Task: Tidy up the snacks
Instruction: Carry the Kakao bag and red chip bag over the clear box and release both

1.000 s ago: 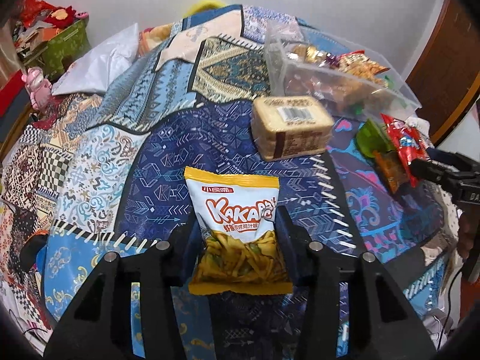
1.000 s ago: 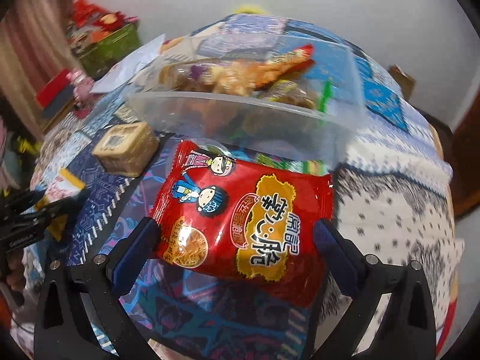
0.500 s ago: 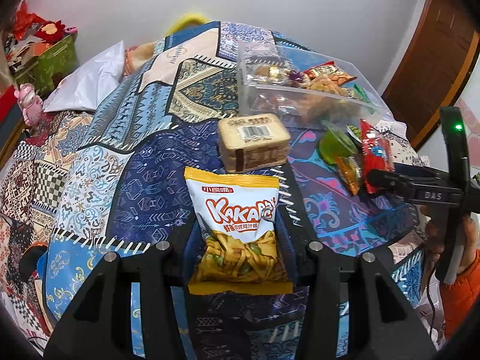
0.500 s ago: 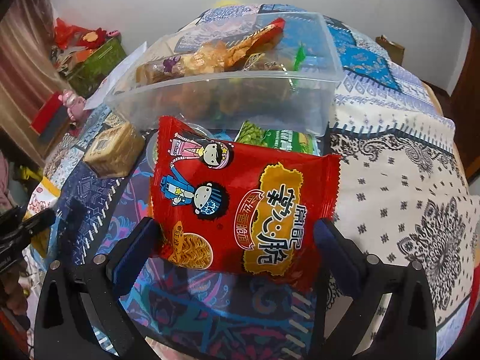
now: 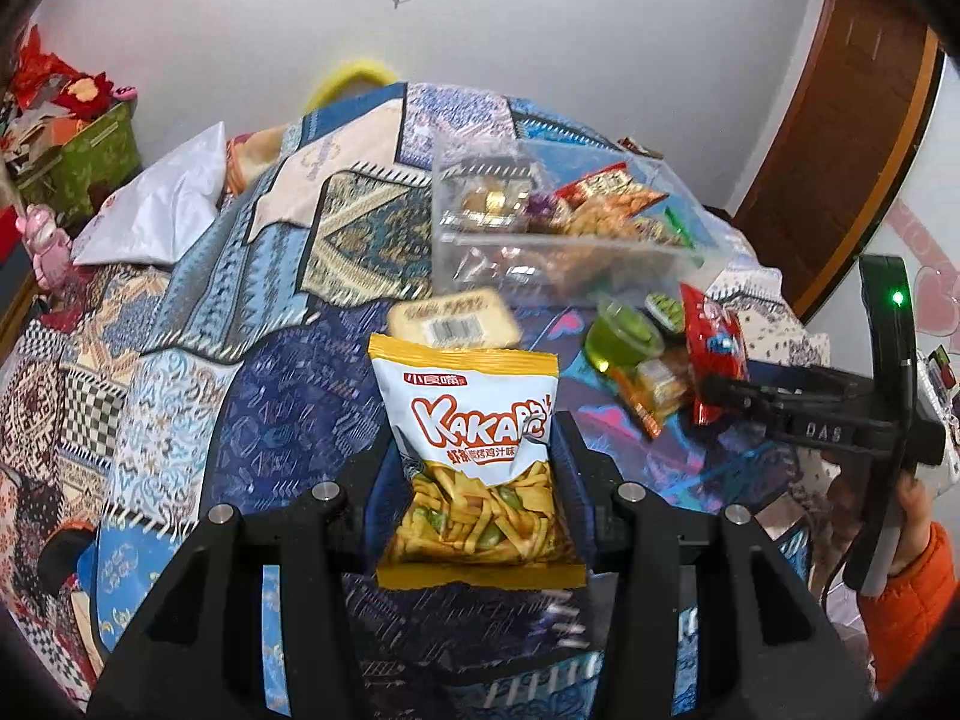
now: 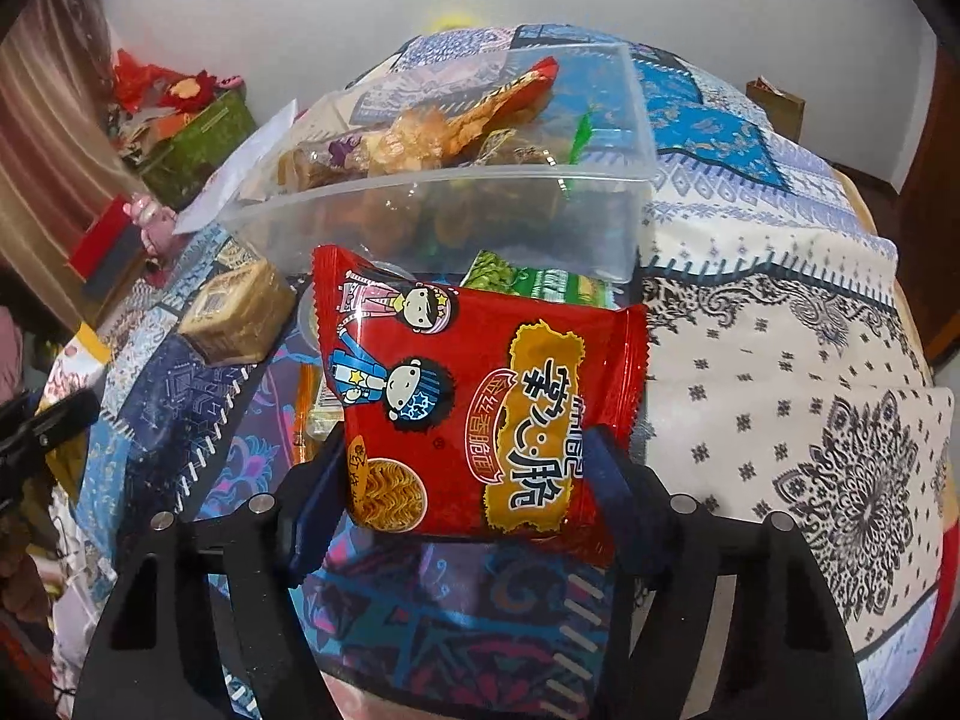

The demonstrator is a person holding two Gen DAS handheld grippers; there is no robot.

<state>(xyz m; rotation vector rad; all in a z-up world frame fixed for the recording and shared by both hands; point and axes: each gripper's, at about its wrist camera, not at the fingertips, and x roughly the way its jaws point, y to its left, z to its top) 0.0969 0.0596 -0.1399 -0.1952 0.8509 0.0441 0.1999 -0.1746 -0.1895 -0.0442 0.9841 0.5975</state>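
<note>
My left gripper [image 5: 474,468] is shut on a white and yellow Kaka snack bag [image 5: 474,444] and holds it above the patterned bedspread. My right gripper [image 6: 468,468] is shut on a red noodle snack packet [image 6: 474,402] and holds it in front of the clear plastic bin [image 6: 456,204]. The bin holds several snack packs and also shows in the left wrist view [image 5: 558,234]. The right gripper with the red packet [image 5: 714,336] shows at the right of the left wrist view.
A tan wrapped cake box [image 5: 453,318] lies on the bedspread before the bin and also shows in the right wrist view [image 6: 240,312]. A green jelly cup [image 5: 624,336], green pea packet [image 6: 540,285] and orange packs [image 5: 651,384] lie near the bin. A white pillow [image 5: 162,204] lies far left.
Both grippers have lifted with their packets. The right gripper closed tighter on the red packet. The bin and the cake box sit lower in the left wrist view.
</note>
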